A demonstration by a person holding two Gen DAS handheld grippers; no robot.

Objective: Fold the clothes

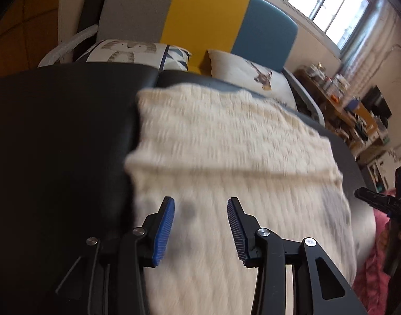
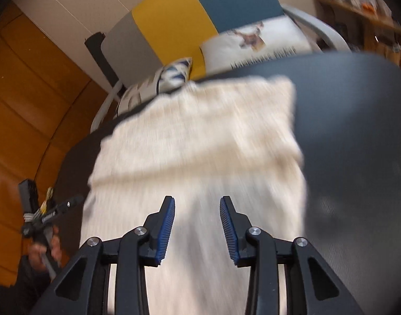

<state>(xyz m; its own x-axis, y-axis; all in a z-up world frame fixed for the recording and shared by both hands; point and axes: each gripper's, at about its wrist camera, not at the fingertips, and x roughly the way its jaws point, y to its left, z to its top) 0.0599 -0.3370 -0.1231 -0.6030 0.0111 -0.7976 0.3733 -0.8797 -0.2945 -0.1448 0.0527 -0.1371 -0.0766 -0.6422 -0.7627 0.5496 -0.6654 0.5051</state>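
On the dark padded surface (image 1: 56,131) a cream knitted garment (image 1: 226,144) is laid out, its far part already doubled over the near part so that a folded edge runs across the middle. In the right wrist view the same knit (image 2: 200,144) is seen lengthwise, with bare dark surface (image 2: 357,131) to its right. Both pictures are blurred, so the stitch pattern and the exact hems cannot be made out.

The left gripper (image 1: 200,225) is held above the near part of the knit, its blue ribbed pads (image 1: 163,233) parted with nothing between them. The right gripper (image 2: 197,225) is likewise parted and empty above the cloth. Each tool is glimpsed at the edge of the other's view, off the sides of the garment.

A fold is judged to be completed and a fresh hold not yet taken. For the next move, the near edge or a side edge would probably have to be pinched by both tools at matching points, and lifted evenly so that the layers are not dragged askew.

Behind, a grey, yellow and blue sofa back (image 1: 200,21) and printed cushions (image 1: 252,76) are seen.
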